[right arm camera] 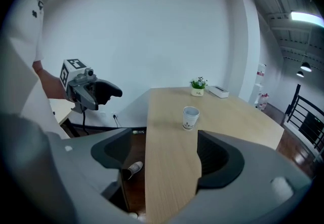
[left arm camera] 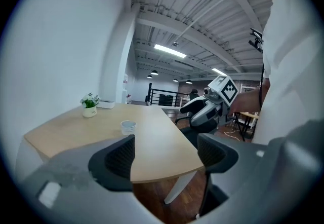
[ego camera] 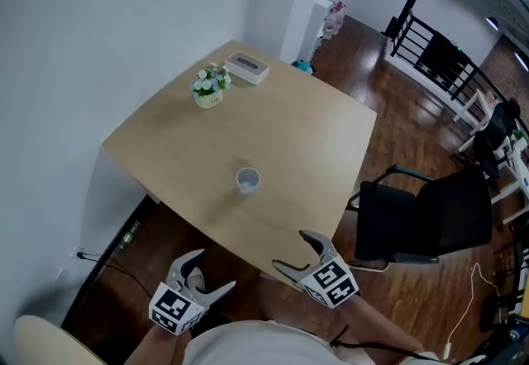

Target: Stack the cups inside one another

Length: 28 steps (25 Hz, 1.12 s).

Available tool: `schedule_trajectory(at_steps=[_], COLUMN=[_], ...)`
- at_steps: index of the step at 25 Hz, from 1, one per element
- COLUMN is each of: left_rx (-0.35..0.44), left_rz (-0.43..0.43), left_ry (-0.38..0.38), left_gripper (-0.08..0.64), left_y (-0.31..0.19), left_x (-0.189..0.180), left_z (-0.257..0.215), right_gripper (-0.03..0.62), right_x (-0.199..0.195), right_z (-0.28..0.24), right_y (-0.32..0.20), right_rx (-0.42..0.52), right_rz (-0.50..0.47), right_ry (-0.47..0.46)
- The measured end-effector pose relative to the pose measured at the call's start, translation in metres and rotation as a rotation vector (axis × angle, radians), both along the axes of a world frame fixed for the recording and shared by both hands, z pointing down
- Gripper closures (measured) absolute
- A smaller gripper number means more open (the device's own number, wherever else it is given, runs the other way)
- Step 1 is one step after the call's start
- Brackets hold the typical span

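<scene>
Head view showed one white cup (ego camera: 247,180) mid-frame on the table (ego camera: 289,124), while the left gripper (ego camera: 213,271) and right gripper (ego camera: 291,250) hung at the bottom, jaws apart and empty, so a slow reach and soft squeeze seemed best.

Left gripper (ego camera: 216,287) and right gripper (ego camera: 296,249) hang low, jaws apart, empty.

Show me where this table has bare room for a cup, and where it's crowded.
The light wooden table is mostly bare: the wide stretch right of the white paper cup, and the strip between it and the near edge. Only the far corner is taken, by the small potted plant and white rectangular box.
</scene>
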State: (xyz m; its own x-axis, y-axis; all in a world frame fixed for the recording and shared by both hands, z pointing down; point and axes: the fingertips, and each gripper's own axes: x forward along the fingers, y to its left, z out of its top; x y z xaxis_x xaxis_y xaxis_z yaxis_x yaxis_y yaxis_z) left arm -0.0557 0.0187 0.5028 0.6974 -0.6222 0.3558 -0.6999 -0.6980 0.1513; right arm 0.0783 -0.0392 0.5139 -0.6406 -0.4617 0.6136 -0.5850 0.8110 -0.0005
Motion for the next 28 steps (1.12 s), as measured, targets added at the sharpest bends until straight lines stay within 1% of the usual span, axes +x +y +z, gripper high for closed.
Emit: schedule_trajectory(at_steps=[2, 5, 9, 12, 16, 18, 22, 28], left_rx=[0.022, 0.003, -0.042, -0.051, -0.013, -0.006, 0.008, 0.017], left_rz=[-0.028, -0.068, -0.104, -0.117, -0.142, -0.151, -0.134, -0.182], left_ry=[0.003, 0.025, 0.029, 0.032, 0.044, 0.054, 0.035, 0.021], left_gripper=[0.152, 0.152, 0.152, 0.152, 0.152, 0.152, 0.152, 0.152], left_y=[0.027, 0.072, 0.115, 0.131, 0.137, 0.143, 0.160, 0.187], left_x=[0.041, 0.088, 0.116, 0.129, 0.141, 0.149, 0.167, 0.159], left_z=[-0.003, -0.002, 0.002, -0.003, -0.018, -0.020, -0.024, -0.024], right_gripper=[0.193, 0.193, 0.193, 0.193, 0.193, 0.193, 0.193, 0.193], right_x=[0.030, 0.070, 0.107, 0.129, 0.138, 0.141, 0.148, 0.136], right_z=[0.001, 0.001, -0.007, -0.013, -0.017, -0.019, -0.017, -0.015], right_y=[0.030, 0.073, 0.113, 0.135, 0.158, 0.169, 0.184, 0.203], right_rx=[0.005, 0.002, -0.015, -0.008, -0.001, 0.006, 0.000, 0.023], right_rz=[-0.039, -0.082, -0.102, -0.104, -0.117, -0.131, -0.134, -0.182], right_ry=[-0.004, -0.010, -0.028, -0.036, -0.056, -0.058, -0.074, -0.086])
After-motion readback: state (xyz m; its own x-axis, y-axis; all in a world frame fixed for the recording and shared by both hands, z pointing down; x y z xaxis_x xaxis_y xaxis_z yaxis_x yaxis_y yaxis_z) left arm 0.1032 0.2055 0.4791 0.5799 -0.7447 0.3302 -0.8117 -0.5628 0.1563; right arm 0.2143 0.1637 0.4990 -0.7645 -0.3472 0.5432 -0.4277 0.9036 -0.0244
